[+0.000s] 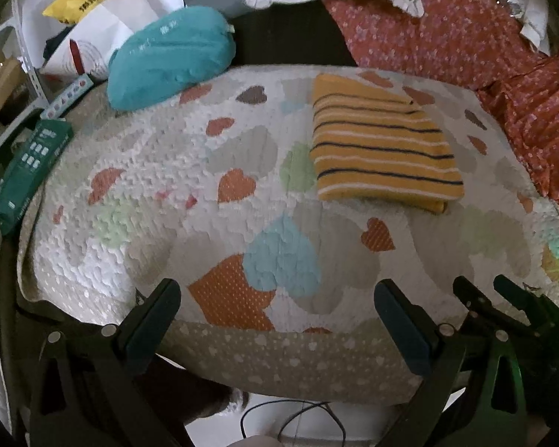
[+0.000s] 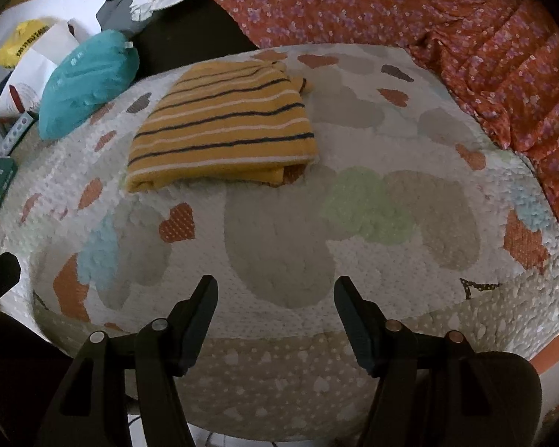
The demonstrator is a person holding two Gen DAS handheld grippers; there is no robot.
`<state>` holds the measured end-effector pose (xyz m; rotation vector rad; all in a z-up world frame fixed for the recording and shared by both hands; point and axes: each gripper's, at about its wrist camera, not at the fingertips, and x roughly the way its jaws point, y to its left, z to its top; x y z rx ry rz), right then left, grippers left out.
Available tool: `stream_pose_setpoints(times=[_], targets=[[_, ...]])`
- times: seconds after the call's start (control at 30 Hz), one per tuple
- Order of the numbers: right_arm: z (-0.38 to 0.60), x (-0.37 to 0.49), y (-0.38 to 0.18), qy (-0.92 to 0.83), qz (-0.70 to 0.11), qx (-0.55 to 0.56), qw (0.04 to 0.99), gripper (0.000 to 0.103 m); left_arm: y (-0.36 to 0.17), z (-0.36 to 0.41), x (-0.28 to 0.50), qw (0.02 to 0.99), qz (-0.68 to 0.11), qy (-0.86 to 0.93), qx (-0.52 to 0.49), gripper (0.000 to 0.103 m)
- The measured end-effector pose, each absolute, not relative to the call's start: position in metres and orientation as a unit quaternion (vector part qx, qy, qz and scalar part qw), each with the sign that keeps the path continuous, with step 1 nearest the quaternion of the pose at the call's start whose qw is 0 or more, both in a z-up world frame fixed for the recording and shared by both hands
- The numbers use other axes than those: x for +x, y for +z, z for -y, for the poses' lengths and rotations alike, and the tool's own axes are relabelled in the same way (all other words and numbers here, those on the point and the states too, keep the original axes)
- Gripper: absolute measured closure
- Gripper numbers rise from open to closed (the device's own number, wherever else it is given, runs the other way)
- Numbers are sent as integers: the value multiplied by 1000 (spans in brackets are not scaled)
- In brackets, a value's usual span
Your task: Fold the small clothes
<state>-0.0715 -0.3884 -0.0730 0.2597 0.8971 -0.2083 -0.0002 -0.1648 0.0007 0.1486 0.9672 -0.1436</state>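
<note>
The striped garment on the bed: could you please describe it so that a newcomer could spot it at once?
Start from the heart-patterned quilt that covers the bed. The striped garment lies on it toward the far side, folded into a neat rectangle, right of the teal pouch. Only it is mustard yellow with thin navy and white stripes.
</note>
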Motion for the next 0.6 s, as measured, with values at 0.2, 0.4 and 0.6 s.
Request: stream_pose_setpoints(times=[0.2,0.4,0.6], targets=[[382,-62,-77,-109,-444,104,883,33,-17,161,9,864,-495,-61,65,0],[373,-48,-75,-106,-449,79,884,33,-27,159,17,853,-515,-62,56,0],[365,-38,-74,-103,-457,61,881,32,-37,157,21,840,-537,-61,42,0]])
